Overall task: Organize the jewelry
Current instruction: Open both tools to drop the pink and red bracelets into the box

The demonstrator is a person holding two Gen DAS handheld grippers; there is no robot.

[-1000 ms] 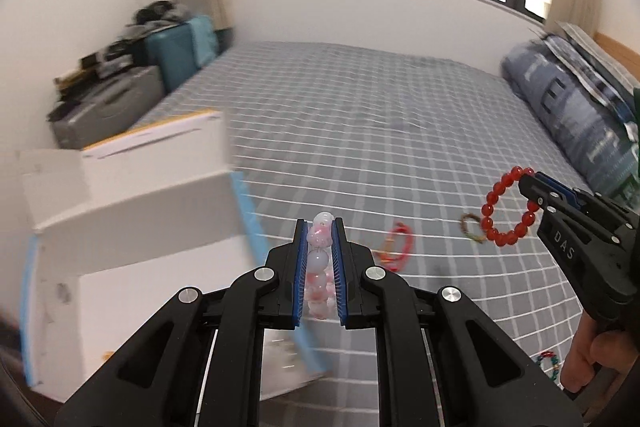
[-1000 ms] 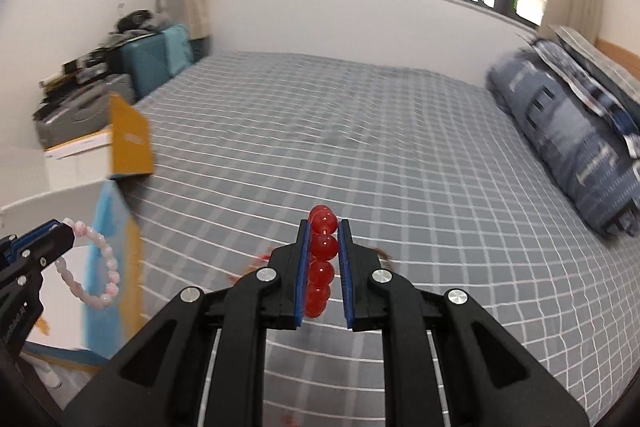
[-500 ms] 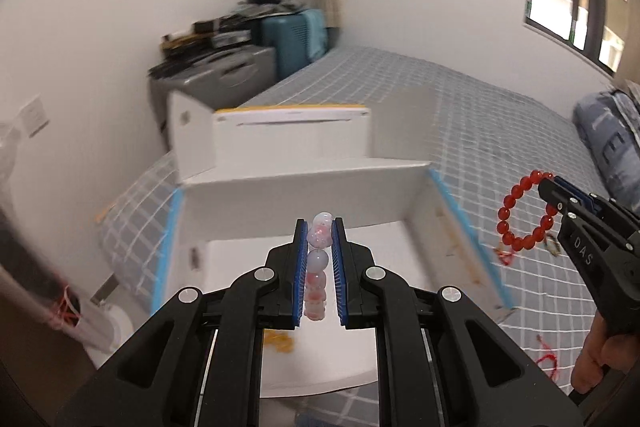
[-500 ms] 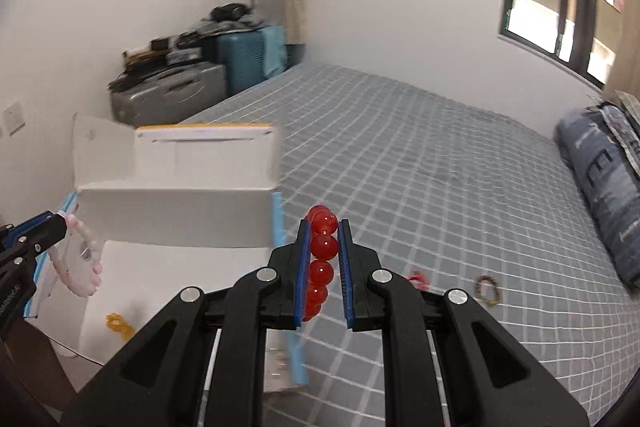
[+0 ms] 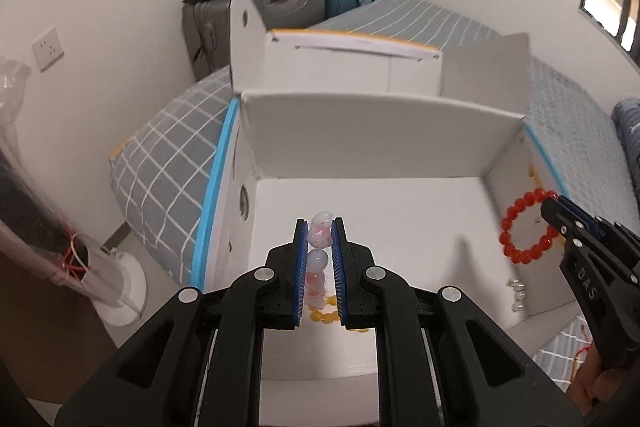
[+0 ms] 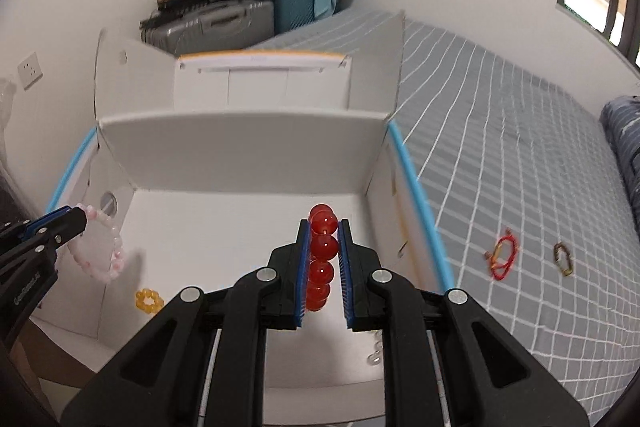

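My left gripper [image 5: 320,227] is shut on a pale pink bead bracelet [image 5: 318,263] and holds it above the floor of an open white box [image 5: 380,147]. My right gripper [image 6: 323,227] is shut on a red bead bracelet [image 6: 322,259], also over the box [image 6: 248,143]. In the left wrist view the right gripper [image 5: 554,203] shows at the right with the red bracelet [image 5: 524,235] hanging from it. In the right wrist view the left gripper [image 6: 78,217] shows at the left with the pink bracelet [image 6: 104,251]. A yellow bead bracelet [image 6: 149,300] lies in the box.
The box sits at the corner of a grey checked bed [image 6: 520,147]. A red cord bracelet [image 6: 502,257] and a brown bracelet [image 6: 563,259] lie on the bed right of the box. Small clear beads [image 5: 517,293] lie in the box. Suitcases [image 6: 224,23] stand by the wall.
Both grippers have swung left from over the bed and come over the open box, lower and closer to it. Each still holds its bracelet.
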